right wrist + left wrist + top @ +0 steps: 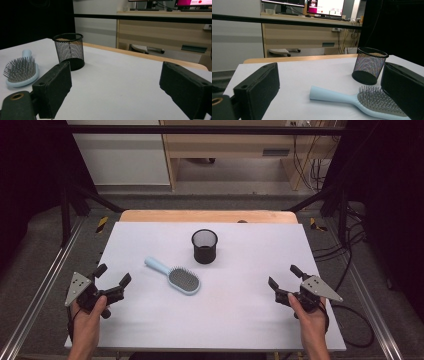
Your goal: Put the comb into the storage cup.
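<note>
White table (150, 320), one blue hairbrush (175, 276), one mesh cup (204, 246), two open tools.

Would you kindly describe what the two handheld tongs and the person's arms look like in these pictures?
Both the left tongs and the right tongs are black, each with two blocky jaws with screw holes in them and a grey three-cornered plate on top. A black cable trails from the right tongs. The person's forearms are bare, with no sleeves in sight.
</note>
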`<action>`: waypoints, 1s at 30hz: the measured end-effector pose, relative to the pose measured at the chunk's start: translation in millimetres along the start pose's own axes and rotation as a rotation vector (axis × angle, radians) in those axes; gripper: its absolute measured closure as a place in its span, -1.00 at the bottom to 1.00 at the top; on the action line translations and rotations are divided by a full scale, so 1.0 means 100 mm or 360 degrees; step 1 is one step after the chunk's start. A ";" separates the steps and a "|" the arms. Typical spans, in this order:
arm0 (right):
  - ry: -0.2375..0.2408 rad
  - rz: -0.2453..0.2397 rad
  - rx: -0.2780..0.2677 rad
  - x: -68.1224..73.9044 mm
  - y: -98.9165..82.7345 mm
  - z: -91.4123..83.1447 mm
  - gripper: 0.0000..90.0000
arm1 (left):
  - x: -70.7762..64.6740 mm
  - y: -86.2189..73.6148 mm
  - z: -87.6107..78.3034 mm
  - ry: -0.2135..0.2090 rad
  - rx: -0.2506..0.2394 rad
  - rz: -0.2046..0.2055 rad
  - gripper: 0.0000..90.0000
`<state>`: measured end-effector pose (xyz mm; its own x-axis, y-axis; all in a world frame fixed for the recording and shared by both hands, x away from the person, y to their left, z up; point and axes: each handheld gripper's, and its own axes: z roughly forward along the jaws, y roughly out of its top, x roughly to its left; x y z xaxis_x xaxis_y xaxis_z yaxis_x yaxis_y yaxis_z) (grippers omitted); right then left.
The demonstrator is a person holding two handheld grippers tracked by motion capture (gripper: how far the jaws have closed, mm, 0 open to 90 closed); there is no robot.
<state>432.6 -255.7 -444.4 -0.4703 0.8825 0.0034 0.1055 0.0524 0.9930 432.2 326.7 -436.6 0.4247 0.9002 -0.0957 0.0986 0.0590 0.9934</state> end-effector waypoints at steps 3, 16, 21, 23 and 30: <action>0.0009 -0.0013 -0.0028 0.02 0.01 0.01 -0.80 | 0.00 0.00 0.00 0.0000 -0.0006 -0.0003 -0.95; 0.0088 0.0010 0.0081 0.04 0.01 0.10 -0.87 | -0.07 0.04 -0.02 -0.0051 0.0022 0.0055 -0.89; 0.0094 -0.0013 0.0116 0.08 -0.01 0.12 -0.86 | -0.12 0.10 0.14 -0.0058 0.0149 0.0117 -0.35; 0.0089 -0.0011 0.0118 0.08 -0.02 0.12 -0.86 | -0.12 0.12 0.22 -0.0055 0.0210 0.0138 -0.10; 0.0072 0.0003 0.0134 0.06 -0.04 0.13 -0.86 | -0.08 0.14 0.63 -0.0104 0.0436 0.0238 0.52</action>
<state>440.4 -244.4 -449.9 -0.5087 0.8609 0.0127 0.1792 0.0915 0.9796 486.8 292.6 -426.4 0.5089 0.8600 0.0373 0.2656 -0.1981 0.9435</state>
